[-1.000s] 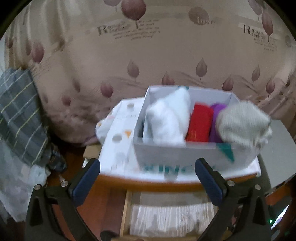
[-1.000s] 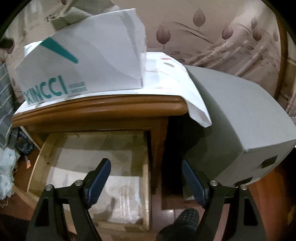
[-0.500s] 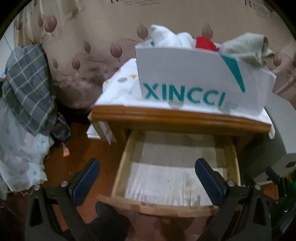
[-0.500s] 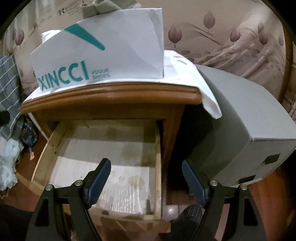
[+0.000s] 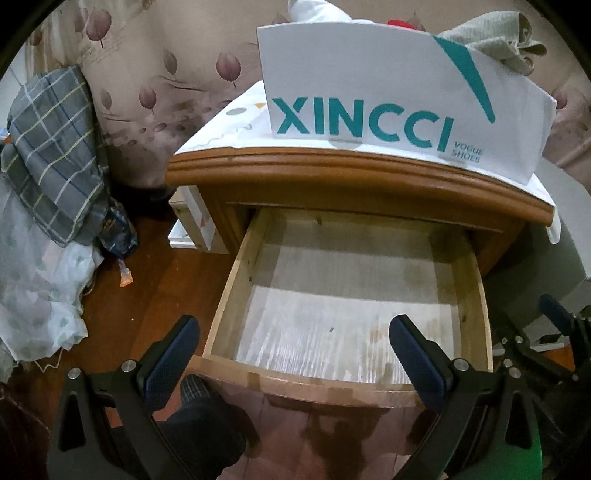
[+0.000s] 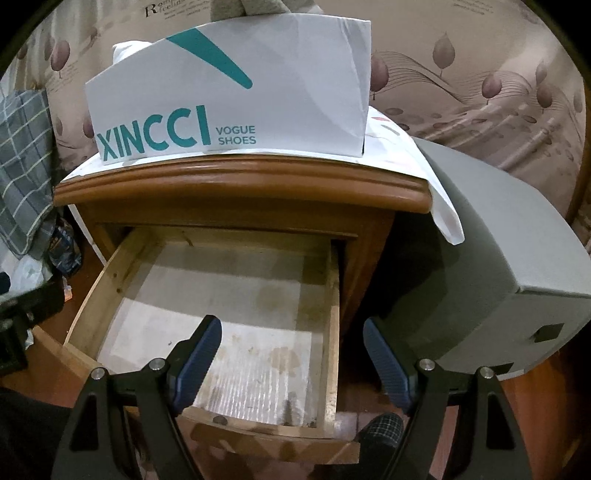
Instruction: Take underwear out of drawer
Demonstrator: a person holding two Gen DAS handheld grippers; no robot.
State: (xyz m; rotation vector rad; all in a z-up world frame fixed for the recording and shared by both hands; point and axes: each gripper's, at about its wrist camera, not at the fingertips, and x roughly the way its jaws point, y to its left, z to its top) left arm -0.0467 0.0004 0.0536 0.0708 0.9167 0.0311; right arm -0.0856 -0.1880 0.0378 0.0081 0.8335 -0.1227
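Note:
The wooden drawer (image 5: 236, 280) of the nightstand is pulled open; only its pale lined bottom shows, with no clothing in it. It also shows in the right wrist view (image 6: 332, 295). A white XINCCI shoe box (image 5: 388, 110) stands on the nightstand top, holding folded underwear: white (image 5: 317, 11), red, and a grey-green piece (image 5: 495, 40). The box also shows in the right wrist view (image 6: 236, 96). My left gripper (image 5: 291, 354) is open and empty above the drawer's front. My right gripper (image 6: 291, 358) is open and empty over the drawer's right front corner.
A grey box (image 6: 491, 258) stands right of the nightstand. A plaid cloth (image 5: 55, 147) and white fabric (image 5: 33, 291) lie at the left on the brown floor. A patterned bed cover (image 5: 155, 85) is behind. A person's slippered foot (image 5: 199, 391) is below the drawer front.
Both grippers have dropped and tilted down from the box top toward the open drawer, and pulled back a little. Both stay open and empty.

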